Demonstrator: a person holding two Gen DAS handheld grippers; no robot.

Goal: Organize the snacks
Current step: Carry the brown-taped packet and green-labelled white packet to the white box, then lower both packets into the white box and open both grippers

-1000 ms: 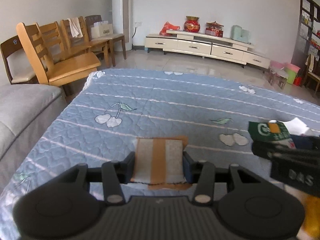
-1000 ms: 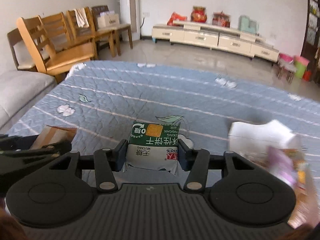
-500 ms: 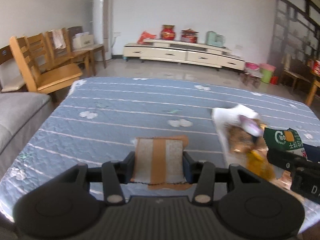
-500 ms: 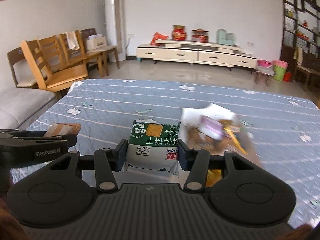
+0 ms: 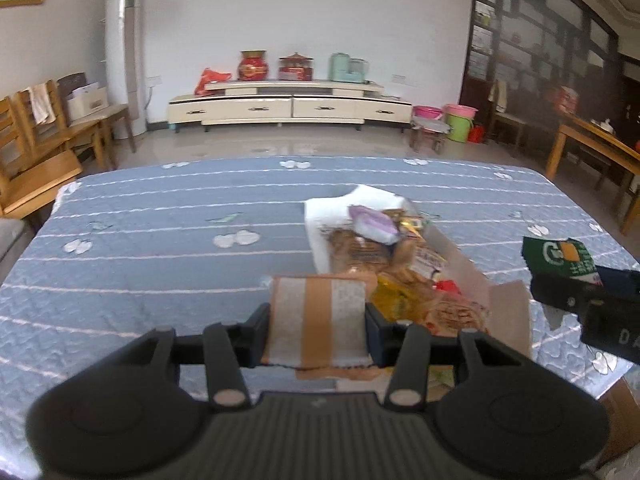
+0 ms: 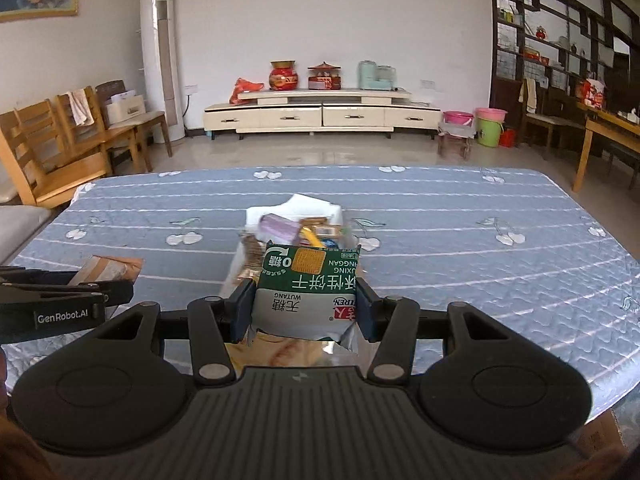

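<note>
My left gripper [image 5: 318,322] is shut on a white snack packet with a tan stripe [image 5: 318,320], held just left of an open box of snacks [image 5: 496,280]. In the right wrist view my right gripper [image 6: 306,308] is shut on a green and white biscuit packet [image 6: 308,284], directly over the near end of the snack box [image 6: 296,208]. Several mixed packets fill the box, among them a purple one [image 5: 372,222]. The right gripper with its green packet [image 5: 560,256] shows at the right edge of the left wrist view. The left gripper with its striped packet [image 6: 106,270] shows at the left edge of the right wrist view.
A blue quilted cloth [image 6: 480,248] covers the table. Wooden chairs [image 6: 52,148] stand to the left, a grey sofa edge [image 6: 20,224] nearer. A low cream cabinet [image 6: 320,114] lines the far wall. A wooden table [image 6: 608,128] is at the right. A cardboard box [image 5: 620,420] sits by the table's near right corner.
Both grippers swept right over the cloth with their packets still held. The snack box came from the right edge of view into the middle, under the right gripper.
</note>
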